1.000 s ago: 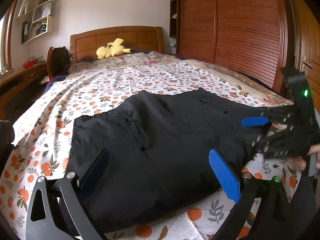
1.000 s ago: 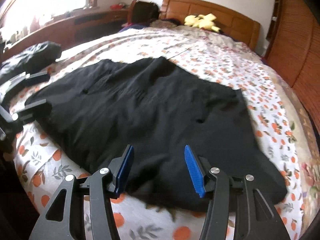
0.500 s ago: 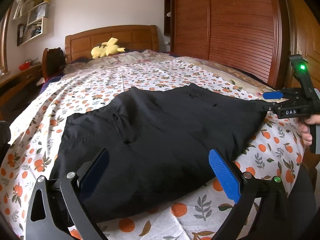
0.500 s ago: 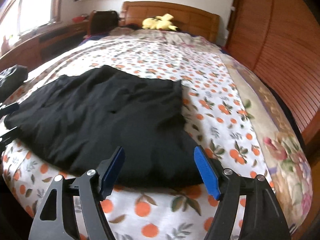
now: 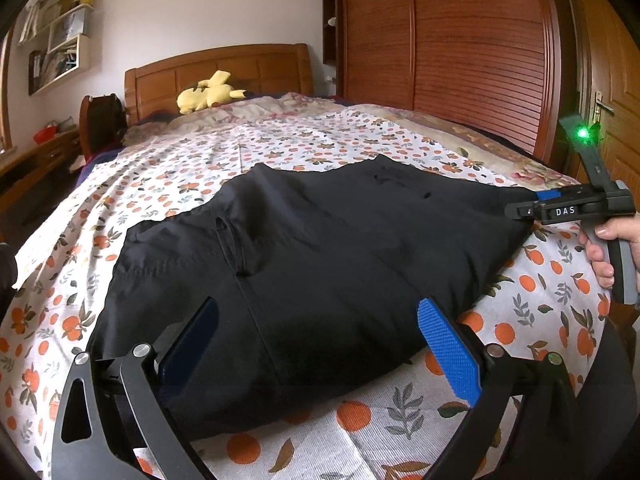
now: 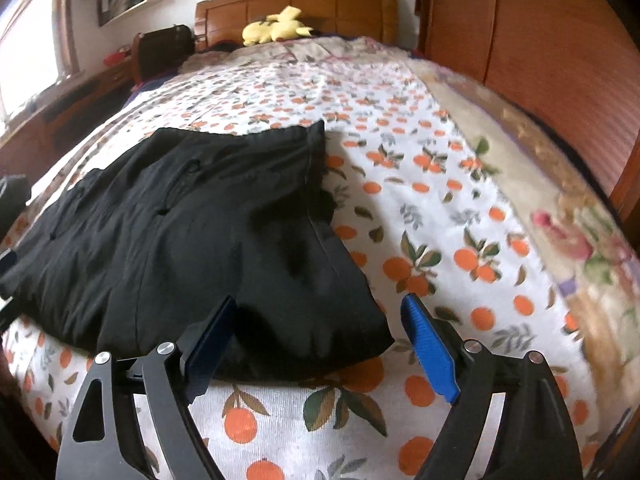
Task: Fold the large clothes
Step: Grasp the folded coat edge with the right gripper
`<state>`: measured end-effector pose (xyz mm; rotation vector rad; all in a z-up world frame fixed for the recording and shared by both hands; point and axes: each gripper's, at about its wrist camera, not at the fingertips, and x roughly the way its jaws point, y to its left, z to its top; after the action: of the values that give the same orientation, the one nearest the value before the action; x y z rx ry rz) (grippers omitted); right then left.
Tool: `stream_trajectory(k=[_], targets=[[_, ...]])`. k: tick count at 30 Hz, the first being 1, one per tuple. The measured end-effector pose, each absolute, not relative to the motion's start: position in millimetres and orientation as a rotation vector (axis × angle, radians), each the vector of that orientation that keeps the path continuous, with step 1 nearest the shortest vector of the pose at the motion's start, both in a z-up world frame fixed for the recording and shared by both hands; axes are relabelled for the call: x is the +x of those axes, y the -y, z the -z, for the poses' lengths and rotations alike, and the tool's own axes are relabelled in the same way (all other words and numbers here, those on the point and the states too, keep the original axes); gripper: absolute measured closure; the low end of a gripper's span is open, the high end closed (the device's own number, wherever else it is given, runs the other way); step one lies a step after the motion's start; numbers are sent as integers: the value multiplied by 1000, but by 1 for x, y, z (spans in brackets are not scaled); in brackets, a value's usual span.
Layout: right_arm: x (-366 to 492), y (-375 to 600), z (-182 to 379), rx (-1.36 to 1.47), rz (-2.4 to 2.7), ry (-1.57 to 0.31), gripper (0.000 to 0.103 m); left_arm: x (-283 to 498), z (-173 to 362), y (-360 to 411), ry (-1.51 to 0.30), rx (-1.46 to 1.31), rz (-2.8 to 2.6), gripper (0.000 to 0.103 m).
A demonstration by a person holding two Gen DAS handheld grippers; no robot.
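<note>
Now the bed (image 5: 328,148) fills both views, its orange-print sheet serving as the folding surface. Spread flat on it, the black garment (image 5: 320,256) lies just ahead of both tools. The left hand-held gripper (image 5: 320,344) hangs wide open and empty over the near hem. The right hand-held gripper (image 6: 320,340), jaws just opened wider, brackets the garment's corner without pinching it, likely lining up a fold.
</note>
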<state>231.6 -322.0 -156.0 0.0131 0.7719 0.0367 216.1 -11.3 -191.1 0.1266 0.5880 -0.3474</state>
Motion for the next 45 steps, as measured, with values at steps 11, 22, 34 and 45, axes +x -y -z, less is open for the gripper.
stream_trajectory(k=[11,22,34,45], targets=[[239,325,165,140,-134,-818,36,222,198,12,-609,132,342,3],[233,327,151,178,-223,-768,88,221,198,11,-613,138,318,3],[203,330,104,158,-239,-603,92,199,174,15,-576,153,288,3],[162,395,73,178,-127,-528,93,164,135,29,-501,160,319,3]])
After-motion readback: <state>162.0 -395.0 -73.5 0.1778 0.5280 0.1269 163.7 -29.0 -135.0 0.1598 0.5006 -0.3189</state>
